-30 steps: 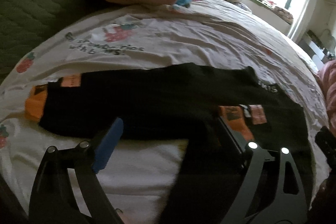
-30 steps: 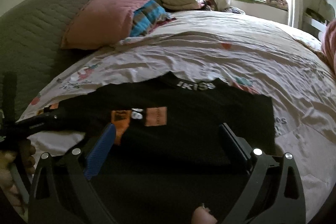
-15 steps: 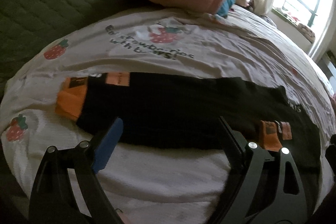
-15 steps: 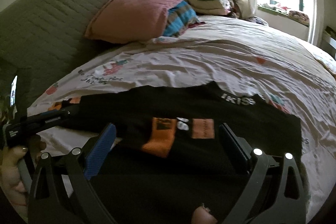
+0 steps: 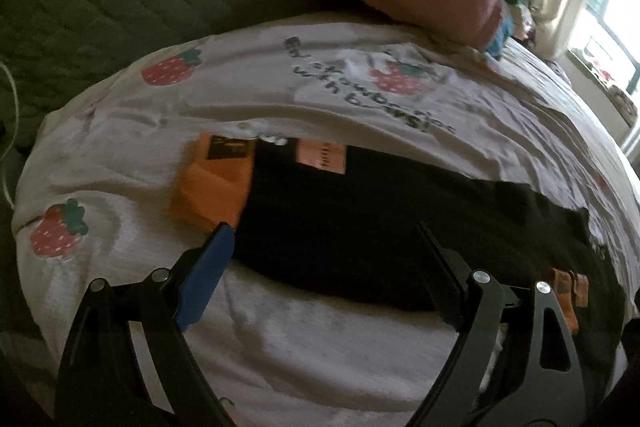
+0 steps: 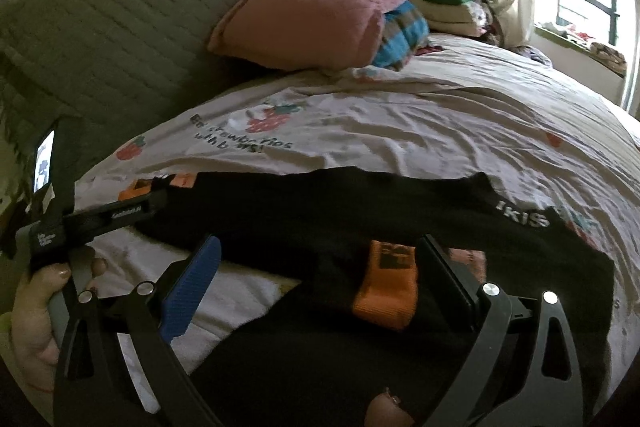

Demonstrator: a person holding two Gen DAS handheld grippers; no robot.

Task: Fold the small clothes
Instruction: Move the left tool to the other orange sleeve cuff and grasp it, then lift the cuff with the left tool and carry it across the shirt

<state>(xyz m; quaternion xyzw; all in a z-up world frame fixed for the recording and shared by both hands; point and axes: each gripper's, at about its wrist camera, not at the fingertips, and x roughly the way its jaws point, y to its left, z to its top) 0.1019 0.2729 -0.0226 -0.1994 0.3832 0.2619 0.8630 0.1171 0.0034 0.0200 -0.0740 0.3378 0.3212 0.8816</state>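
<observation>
A black garment (image 5: pixel 360 227) with orange cuffs (image 5: pixel 212 195) lies flat across the strawberry-print bed sheet (image 5: pixel 200 99). Left claw (image 5: pixel 324 247) and right claw (image 6: pixel 320 255) both hover above it, gaping wide, holding nothing.

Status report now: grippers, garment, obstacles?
Both hand-held grippers, left and right, open, empty. Black garment flat on bed, unfolded. Nothing blocking.

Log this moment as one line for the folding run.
stage: approach | left gripper: open, empty, above orange-cuffed sleeve | right gripper: open, empty | black long-sleeved garment: flat on strawberry-print bedsheet, unfolded
</observation>
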